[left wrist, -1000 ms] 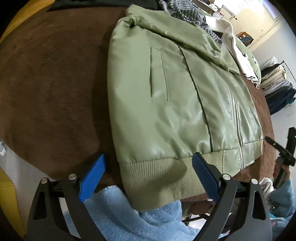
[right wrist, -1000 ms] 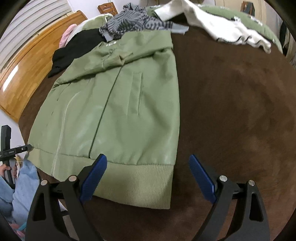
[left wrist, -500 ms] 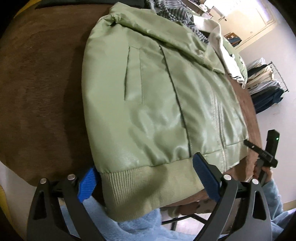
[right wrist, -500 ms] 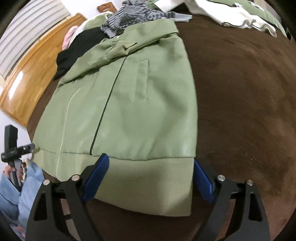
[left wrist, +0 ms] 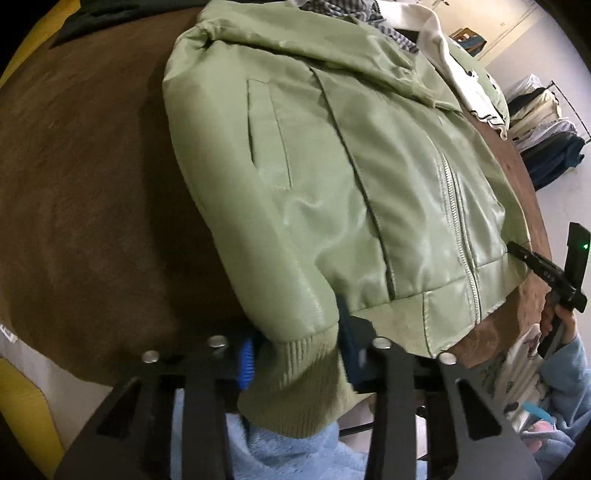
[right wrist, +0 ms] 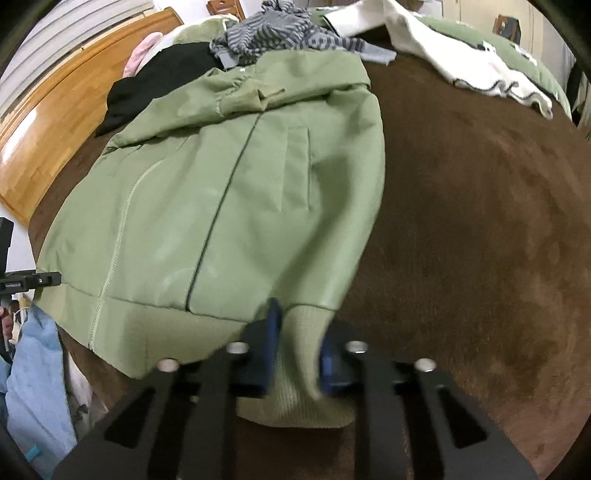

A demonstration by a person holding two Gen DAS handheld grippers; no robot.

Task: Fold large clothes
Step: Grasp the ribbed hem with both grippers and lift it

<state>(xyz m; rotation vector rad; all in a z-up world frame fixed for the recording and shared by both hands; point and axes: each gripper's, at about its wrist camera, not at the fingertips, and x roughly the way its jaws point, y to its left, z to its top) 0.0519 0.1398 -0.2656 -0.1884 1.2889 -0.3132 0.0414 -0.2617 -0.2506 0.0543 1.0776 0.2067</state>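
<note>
A light green zip-up jacket lies front side up on a brown bed cover, its ribbed hem towards me. My left gripper is closing its jaws on the hem's left corner; the ribbed cloth bunches between the blue pads. My right gripper is closing its jaws on the hem's right corner, with the knit pinched between its pads. Each gripper shows at the edge of the other's view, held in a hand with a light blue sleeve.
At the far side of the bed lie a grey striped garment, a black one and a white-and-green one. A wooden headboard stands left in the right wrist view. A rack of hanging clothes is at the far right.
Both grippers moved in over the hem's corners and their jaws came together on the ribbed knit. The hem now bunches and lifts at both corners.
</note>
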